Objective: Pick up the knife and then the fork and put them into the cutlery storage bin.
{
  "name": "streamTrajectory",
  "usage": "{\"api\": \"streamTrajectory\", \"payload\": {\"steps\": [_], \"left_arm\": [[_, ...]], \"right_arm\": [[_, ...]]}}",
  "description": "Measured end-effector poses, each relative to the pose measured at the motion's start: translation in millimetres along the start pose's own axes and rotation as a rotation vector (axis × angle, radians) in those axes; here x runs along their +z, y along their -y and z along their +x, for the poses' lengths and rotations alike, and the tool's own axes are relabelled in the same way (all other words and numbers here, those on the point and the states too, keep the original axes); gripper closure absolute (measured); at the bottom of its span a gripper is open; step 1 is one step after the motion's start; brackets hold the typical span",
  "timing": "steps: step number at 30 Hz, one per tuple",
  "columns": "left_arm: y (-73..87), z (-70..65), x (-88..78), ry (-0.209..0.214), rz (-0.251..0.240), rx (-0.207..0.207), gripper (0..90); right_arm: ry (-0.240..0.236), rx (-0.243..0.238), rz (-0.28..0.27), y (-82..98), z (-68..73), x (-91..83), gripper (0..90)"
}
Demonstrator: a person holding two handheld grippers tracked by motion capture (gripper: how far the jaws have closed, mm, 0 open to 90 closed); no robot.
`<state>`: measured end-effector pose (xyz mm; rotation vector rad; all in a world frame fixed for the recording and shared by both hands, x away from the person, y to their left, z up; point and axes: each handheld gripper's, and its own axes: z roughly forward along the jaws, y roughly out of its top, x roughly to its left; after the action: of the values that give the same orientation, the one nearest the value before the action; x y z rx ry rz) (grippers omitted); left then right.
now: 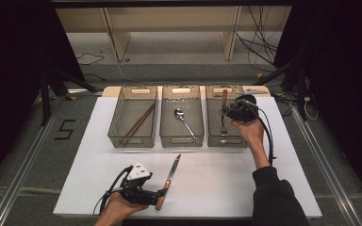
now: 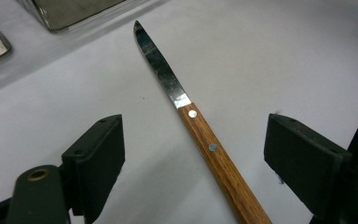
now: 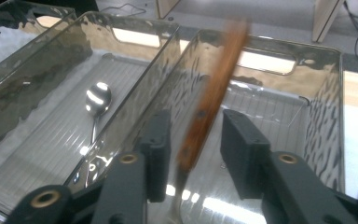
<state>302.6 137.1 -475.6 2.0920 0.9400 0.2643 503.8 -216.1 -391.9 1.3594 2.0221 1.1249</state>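
A knife (image 1: 171, 175) with a wooden handle lies on the white table (image 1: 226, 183), blade pointing away. My left gripper (image 1: 157, 193) stands open at the table's near edge. In the left gripper view the knife's handle (image 2: 216, 156) lies between the two jaws of that gripper (image 2: 193, 119), apart from both pads. My right gripper (image 1: 227, 112) is over the right clear bin (image 1: 212, 141). A fork (image 1: 224, 125) with a wooden handle stands steeply in that bin. Its blurred handle (image 3: 214, 84) sits between the open jaws of my right gripper (image 3: 195, 116), with a gap on each side.
Three clear bins stand side by side at the table's far edge. The left bin (image 1: 118, 123) holds brown chopsticks (image 1: 139, 121), and the middle bin (image 1: 181, 140) holds a spoon (image 1: 183, 118). Wooden shelving and loose cables lie beyond the table.
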Motion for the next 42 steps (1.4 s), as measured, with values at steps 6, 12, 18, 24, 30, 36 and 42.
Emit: {"api": "streamTrajectory", "payload": {"steps": [6, 12, 18, 24, 30, 36, 42], "left_arm": [[-0.1, -0.4, 1.0, -0.001, 0.012, -0.007, 19.9], [0.1, -0.1, 2.5, -0.009, 0.029, -0.016, 19.6], [-0.4, -0.6, 2.8, -0.014, 0.046, -0.021, 19.6], [-0.6, -1.6, 5.0, -0.02, 0.068, -0.03, 19.6], [-0.8, -0.5, 7.5, -0.029, 0.084, -0.051, 19.7], [-1.2, -2.2, 10.0, -0.032, 0.106, -0.056, 19.8], [-4.0, -10.1, 13.2, -0.04, 0.121, -0.05, 20.6]], "right_arm": [[-0.01, 0.012, -0.018, -1.5, 1.4, -8.1, 50.6], [-0.028, -0.016, -0.045, -1.4, 9.3, -19.6, 44.9], [-0.054, -0.043, -0.061, 2.7, 18.5, -32.8, 40.9], [-0.07, -0.074, -0.068, 14.2, 25.2, -45.5, 37.8], [-0.099, -0.091, -0.075, 33.8, 28.8, -58.2, 35.2], [-0.133, -0.113, -0.084, 55.4, 36.5, -70.4, 33.5], [-0.139, -0.129, -0.099, 75.3, 43.6, -81.7, 31.4]]}}
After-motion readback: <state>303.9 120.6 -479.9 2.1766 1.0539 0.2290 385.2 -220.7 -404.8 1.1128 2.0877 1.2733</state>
